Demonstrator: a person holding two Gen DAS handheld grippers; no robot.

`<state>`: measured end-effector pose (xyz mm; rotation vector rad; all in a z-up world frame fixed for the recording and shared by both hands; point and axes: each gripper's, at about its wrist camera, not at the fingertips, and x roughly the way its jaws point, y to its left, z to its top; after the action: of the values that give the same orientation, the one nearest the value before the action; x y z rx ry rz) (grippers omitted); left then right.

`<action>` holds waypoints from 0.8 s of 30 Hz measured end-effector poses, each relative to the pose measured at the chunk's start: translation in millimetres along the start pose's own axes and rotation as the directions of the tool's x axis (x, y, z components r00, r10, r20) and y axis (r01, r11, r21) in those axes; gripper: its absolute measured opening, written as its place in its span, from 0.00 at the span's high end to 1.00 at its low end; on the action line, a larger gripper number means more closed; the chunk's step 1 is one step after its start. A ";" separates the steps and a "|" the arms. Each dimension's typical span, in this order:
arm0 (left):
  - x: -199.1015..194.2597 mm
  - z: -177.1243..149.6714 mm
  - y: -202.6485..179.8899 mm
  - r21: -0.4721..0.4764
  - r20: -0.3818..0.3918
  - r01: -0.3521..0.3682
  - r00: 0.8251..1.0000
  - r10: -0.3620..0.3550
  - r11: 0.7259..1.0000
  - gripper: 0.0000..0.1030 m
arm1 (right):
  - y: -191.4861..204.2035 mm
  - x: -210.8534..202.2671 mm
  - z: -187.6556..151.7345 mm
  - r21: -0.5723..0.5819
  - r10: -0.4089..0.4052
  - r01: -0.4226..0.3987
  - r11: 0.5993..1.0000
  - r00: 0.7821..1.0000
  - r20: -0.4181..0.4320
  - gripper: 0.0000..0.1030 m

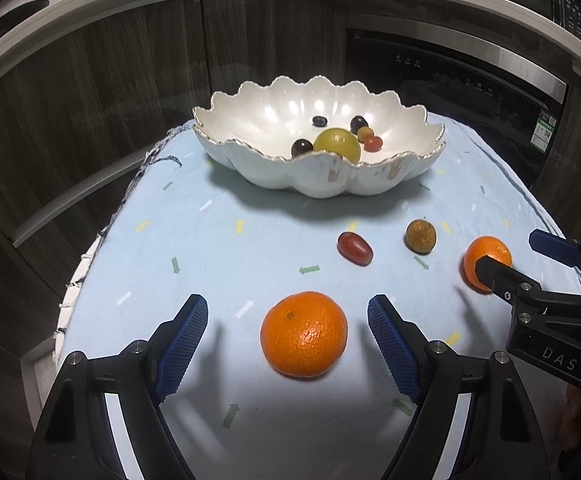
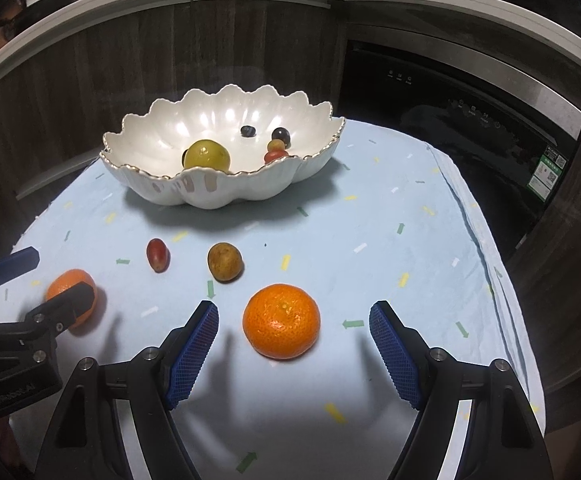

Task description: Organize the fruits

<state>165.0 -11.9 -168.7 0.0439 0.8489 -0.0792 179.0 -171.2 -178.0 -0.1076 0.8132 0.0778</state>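
Note:
A white scalloped bowl (image 1: 374,176) (image 2: 250,190) stands at the back of the light blue cloth and holds a yellow fruit (image 1: 336,143) and several small dark and red fruits. My left gripper (image 1: 288,324) is open around one orange (image 1: 303,334), its pads apart from it. My right gripper (image 2: 294,328) is open around a second orange (image 2: 281,321), also apart. Each view shows the other gripper open at its own orange (image 1: 490,246) (image 2: 68,282). A red grape (image 1: 355,248) (image 2: 157,255) and a brownish round fruit (image 1: 421,236) (image 2: 224,261) lie between the oranges and the bowl.
The cloth (image 1: 218,240) (image 2: 390,240) covers a small table whose edges drop off left and right. Dark wood cabinets and a black built-in appliance (image 2: 470,112) stand behind it. A grey counter edge with bottles runs along the top.

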 end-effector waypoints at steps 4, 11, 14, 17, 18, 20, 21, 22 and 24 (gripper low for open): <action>5.5 -1.0 -0.8 0.005 -0.008 -0.002 1.000 0.002 1.000 0.27 | -0.4 4.4 -0.6 0.003 0.002 -0.002 1.000 1.000 -0.006 0.23; 15.1 -5.3 -2.1 0.002 -0.041 0.018 0.999 -0.018 1.000 0.36 | -0.3 13.4 -0.1 0.007 0.002 -0.002 1.000 1.000 -0.021 0.24; 19.8 -7.1 -2.0 -0.001 -0.059 0.020 0.998 -0.020 1.000 0.38 | 0.0 17.3 -0.7 0.008 0.003 -0.003 1.000 1.000 -0.027 0.25; 23.8 -7.8 -1.4 -0.006 -0.075 0.027 0.997 -0.027 1.000 0.44 | 0.9 22.3 -2.4 0.003 0.011 -0.011 1.000 0.999 -0.045 0.41; 23.9 -7.9 -1.5 -0.006 -0.074 0.030 0.997 -0.030 1.000 0.47 | 1.1 24.2 -3.0 0.001 0.016 -0.016 1.000 0.998 -0.054 0.45; 23.6 -7.5 -2.8 0.001 -0.073 0.034 0.997 -0.034 0.999 0.51 | 1.5 27.7 -4.5 0.000 0.028 -0.028 1.000 0.997 -0.070 0.52; 23.9 -7.3 -3.5 0.004 -0.073 0.033 0.997 -0.033 0.999 0.51 | 1.7 28.2 -4.8 0.001 0.036 -0.036 0.999 0.997 -0.072 0.54; 23.6 -7.3 -3.9 0.006 -0.073 0.030 0.997 -0.030 1.000 0.51 | 2.2 28.0 -4.9 -0.001 0.039 -0.039 0.999 0.997 -0.071 0.55; 23.2 -7.1 -3.4 0.003 -0.074 0.034 0.997 -0.034 0.999 0.54 | 3.3 27.2 -5.2 -0.006 0.037 -0.037 0.999 0.997 -0.068 0.56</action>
<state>174.7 -16.1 -190.8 0.0364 0.9237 -0.1120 193.5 -167.9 -201.6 -0.1028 0.8831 0.1127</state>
